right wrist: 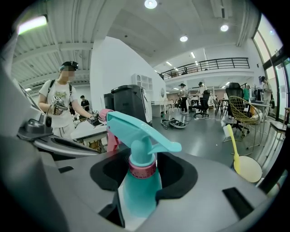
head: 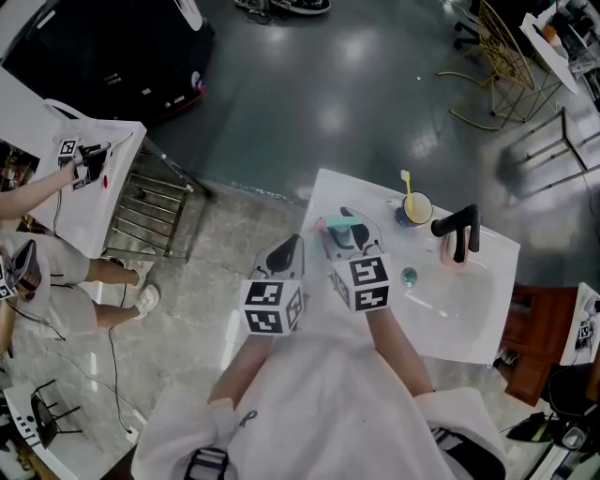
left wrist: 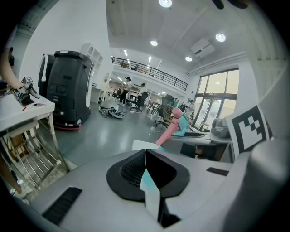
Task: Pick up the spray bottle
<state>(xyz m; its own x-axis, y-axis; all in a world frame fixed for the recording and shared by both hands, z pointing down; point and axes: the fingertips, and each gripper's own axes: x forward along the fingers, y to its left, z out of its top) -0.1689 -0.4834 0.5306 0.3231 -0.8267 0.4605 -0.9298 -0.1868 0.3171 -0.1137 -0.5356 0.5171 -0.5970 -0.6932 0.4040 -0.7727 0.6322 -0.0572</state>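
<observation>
Right gripper (right wrist: pixel 144 177) clasps the upright spray bottle (right wrist: pixel 136 192) just below its pink collar, at the left end of the white sink counter (head: pixel 328 197). Beside it, farther from the bottle, the left gripper (left wrist: pixel 146 174) hangs pinched shut and empty.

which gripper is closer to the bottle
Right. The right gripper has the bottle between its jaws, pads against its sides. The left gripper is shut and empty, apart from the bottle, on its left in the head view.

Glossy grey floor (head: pixel 309 84), white sink counter (head: pixel 356 192), ceiling lights (right wrist: pixel 150 3), tall windows (left wrist: pixel 219 97).
</observation>
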